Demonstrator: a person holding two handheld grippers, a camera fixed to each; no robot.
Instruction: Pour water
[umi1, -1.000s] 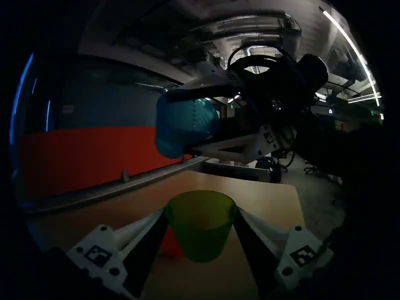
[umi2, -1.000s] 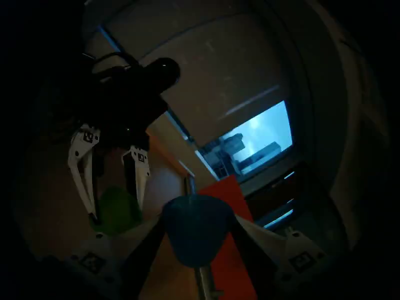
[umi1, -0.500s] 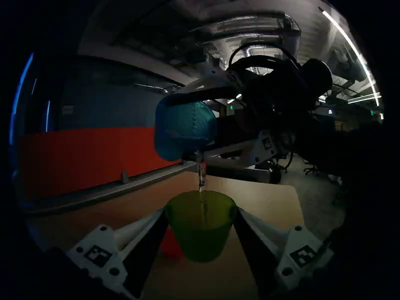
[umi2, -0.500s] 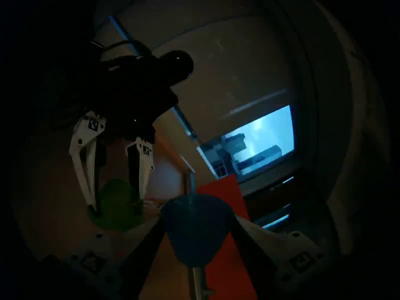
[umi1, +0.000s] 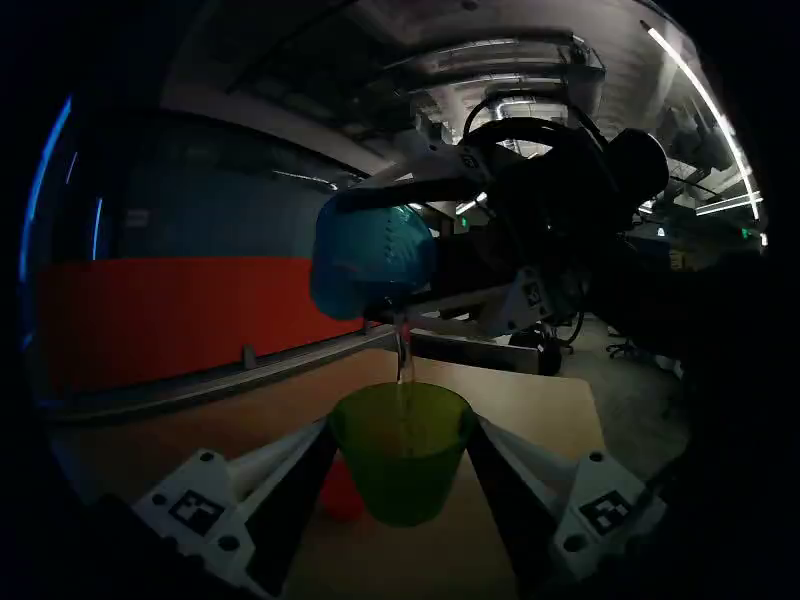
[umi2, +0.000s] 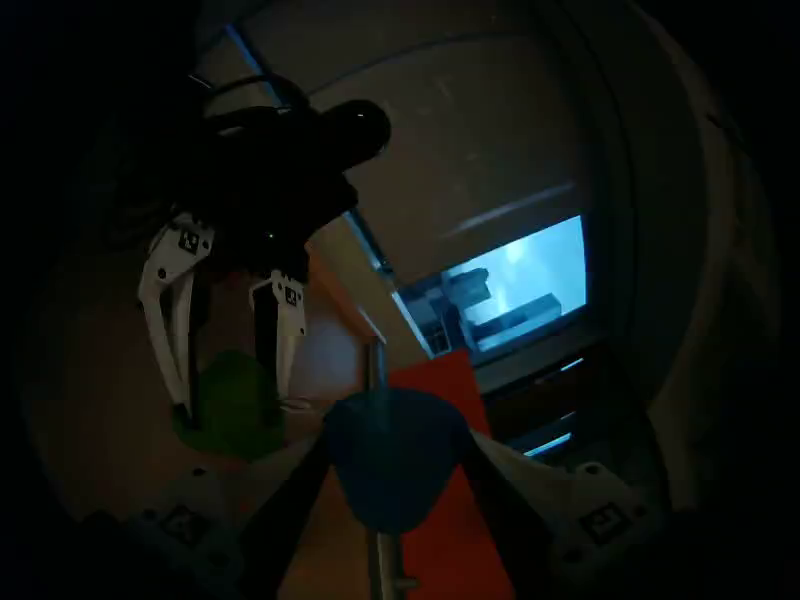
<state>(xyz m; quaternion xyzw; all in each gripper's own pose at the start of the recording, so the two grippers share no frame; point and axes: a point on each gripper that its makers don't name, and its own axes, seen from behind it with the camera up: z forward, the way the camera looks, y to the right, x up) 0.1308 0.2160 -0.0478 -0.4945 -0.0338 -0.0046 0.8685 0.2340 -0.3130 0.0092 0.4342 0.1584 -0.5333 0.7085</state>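
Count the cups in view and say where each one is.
3. The green cup sits in the left gripper; the blue cup tips above it in the right gripper, pouring; what looks like a red cup stands on the table beside the green, partly hidden.

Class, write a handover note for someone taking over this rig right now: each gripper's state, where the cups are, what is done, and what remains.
Left gripper: shut on the green cup, held upright over the wooden table.
Right gripper: shut on the blue cup, tipped above the green cup.
Done: the pour is under way, with a thin water stream falling from the blue cup into the green one.
Left: finish pouring, then tip the blue cup back upright. The fill level is hard to judge in this dim light.
Note: a small red object sits beside the green cup.
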